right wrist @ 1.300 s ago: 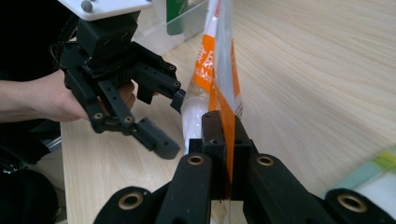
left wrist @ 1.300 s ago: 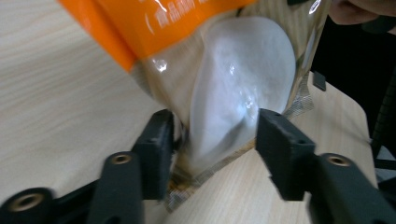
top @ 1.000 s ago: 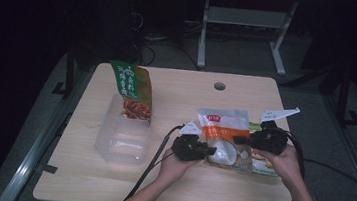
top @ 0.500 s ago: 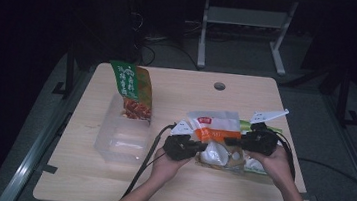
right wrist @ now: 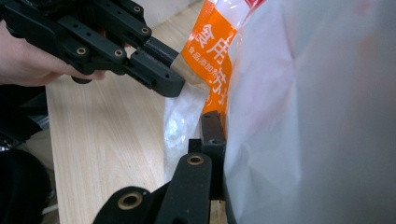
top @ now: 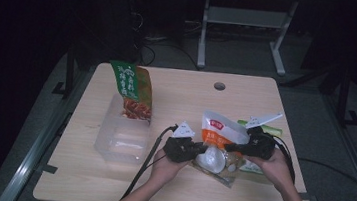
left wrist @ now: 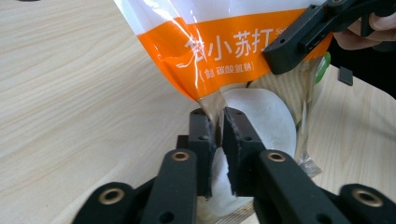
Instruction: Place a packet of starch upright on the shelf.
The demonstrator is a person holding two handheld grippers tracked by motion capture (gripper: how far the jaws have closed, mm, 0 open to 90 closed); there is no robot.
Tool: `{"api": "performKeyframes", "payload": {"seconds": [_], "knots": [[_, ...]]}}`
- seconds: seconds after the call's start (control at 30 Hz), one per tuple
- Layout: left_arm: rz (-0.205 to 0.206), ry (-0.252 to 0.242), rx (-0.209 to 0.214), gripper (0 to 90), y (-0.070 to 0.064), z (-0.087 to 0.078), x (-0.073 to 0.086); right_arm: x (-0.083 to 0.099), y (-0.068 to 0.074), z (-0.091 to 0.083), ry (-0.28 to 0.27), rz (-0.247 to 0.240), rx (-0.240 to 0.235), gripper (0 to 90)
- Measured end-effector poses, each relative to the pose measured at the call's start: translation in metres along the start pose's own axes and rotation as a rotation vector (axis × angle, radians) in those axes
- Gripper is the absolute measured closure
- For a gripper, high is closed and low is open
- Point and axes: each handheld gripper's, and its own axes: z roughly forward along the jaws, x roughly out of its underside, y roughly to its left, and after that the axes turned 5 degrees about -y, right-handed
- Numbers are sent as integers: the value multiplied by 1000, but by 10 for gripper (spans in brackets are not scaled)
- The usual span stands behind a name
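Observation:
An orange and white pouch (top: 220,128) with printed characters hangs over the table's right half, held between both grippers. My left gripper (left wrist: 218,127) is shut on a clear lower corner of the pouch (left wrist: 219,51). White contents (left wrist: 266,116) show through clear film just behind. My right gripper (right wrist: 223,126) is shut on the pouch's (right wrist: 210,51) other edge; one jaw shows, the other is hidden behind the film. In the high view the left gripper (top: 200,151) and right gripper (top: 236,147) face each other. The left gripper view has the right gripper (left wrist: 299,39) at upper right.
A green and brown snack bag (top: 132,90) stands in a clear plastic tub (top: 119,142) on the wooden table's (top: 182,96) left half. A green packet (top: 264,126) and clear wrappers (top: 216,174) lie under the pouch. Cables (top: 144,167) trail toward the front edge.
Both grippers and the pouch have shifted a little to the left. The pouch stands more upright between them. Both grips stayed shut.

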Motion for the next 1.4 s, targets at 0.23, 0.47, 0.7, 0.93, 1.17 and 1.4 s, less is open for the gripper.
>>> {"api": "performKeyframes", "payload": {"seconds": [0.23, 0.47, 0.7, 0.93, 1.17, 1.4], "knots": [[13, 12, -20, 672, -4, -13, 6, 1, 4, -5, -57, 10, -15, 896], [62, 22, -23, 600, -12, -28, 12, -7, 14, -10, -93, -31, 20, 897], [105, 25, -13, 527, -22, -41, 21, -17, 21, -7, -105, -43, 33, 897], [133, 28, -5, 454, -27, -50, 30, -28, 27, -2, -102, -61, 36, 897], [157, 47, 6, 413, -30, -60, 38, -43, 35, 3, -110, -90, 28, 897], [173, 54, 13, 374, -32, -67, 43, -63, 46, 9, -120, -123, 10, 897]]}}
